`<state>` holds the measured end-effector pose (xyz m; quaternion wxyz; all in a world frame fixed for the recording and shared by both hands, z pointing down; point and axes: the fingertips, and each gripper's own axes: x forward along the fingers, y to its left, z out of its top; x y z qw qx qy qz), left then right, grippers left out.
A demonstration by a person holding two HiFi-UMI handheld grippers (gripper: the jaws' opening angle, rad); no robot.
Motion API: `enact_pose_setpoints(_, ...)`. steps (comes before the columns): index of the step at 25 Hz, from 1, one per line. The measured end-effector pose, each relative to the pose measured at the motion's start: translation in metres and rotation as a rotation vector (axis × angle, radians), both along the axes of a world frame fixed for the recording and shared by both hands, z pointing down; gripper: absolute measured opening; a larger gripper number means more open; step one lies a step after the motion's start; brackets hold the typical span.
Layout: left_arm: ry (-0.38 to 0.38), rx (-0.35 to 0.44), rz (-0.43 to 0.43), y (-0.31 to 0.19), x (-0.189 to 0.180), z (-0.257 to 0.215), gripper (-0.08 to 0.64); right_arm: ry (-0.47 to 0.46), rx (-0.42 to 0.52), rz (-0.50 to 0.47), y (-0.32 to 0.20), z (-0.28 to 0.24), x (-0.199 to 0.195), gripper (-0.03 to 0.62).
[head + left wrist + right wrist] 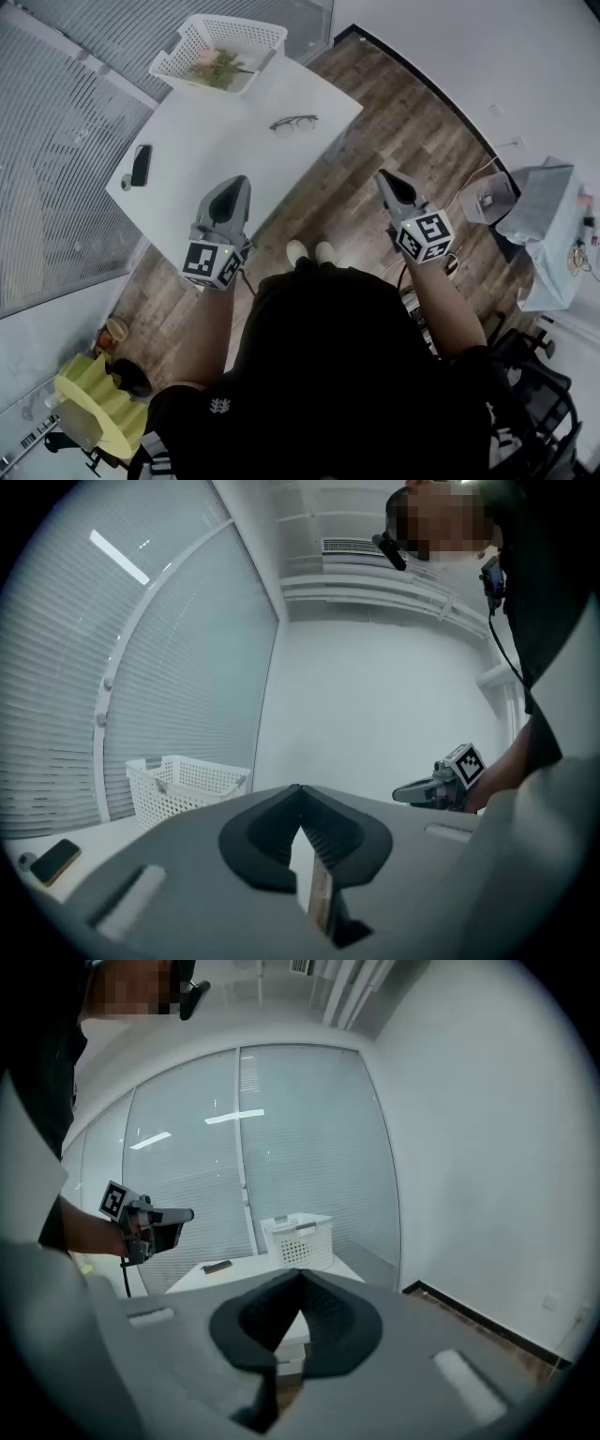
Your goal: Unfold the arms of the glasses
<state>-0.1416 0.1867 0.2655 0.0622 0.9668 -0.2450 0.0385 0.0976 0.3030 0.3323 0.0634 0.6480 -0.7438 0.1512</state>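
Left tool, right tool closed; dark round-rimmed glasses lie on table.

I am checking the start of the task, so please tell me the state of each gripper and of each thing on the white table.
left gripper: shut, empty
right gripper: shut, empty
glasses: lying on the table, untouched, arms seemingly folded
phone: lying flat
white basket: upright, flowers inside
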Motion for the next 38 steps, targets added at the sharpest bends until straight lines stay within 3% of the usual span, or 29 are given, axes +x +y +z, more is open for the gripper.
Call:
enact_pose_setpoints(9,0.009,-0.052,0.012,-0.044,-0.009,0.034,0.000,0.045,-0.010,0.009,-0.043,0.004,-0.013,0.000)
enact_pose_setpoints(13,-0.007,-0.074,0.055,-0.059,0.012,0.047,0.000,0.057,-0.006,0.054,-0.051,0.006,-0.004,0.000)
enact_pose_setpoints(16,-0.023,-0.065,0.090,-0.064,0.034,0.050,0.000,0.040,-0.020,0.035,-0.058,0.010,0.002,0.000)
enact_pose_setpoints(21,-0.053,-0.067,0.079,-0.090,0.070,0.065,0.000,0.001,-0.037,0.015,-0.098,0.034,0.037,0.000)
enact_pose_setpoints(31,-0.213,-0.109,-0.007,-0.149,0.132,0.114,0.002,-0.066,-0.072,-0.256,-0.232,0.066,0.082,0.000)
enact_pose_setpoints(38,-0.381,-0.140,-0.039,-0.170,0.157,0.161,0.082,-0.081,-0.088,-0.460,-0.289,0.081,0.089,0.000)
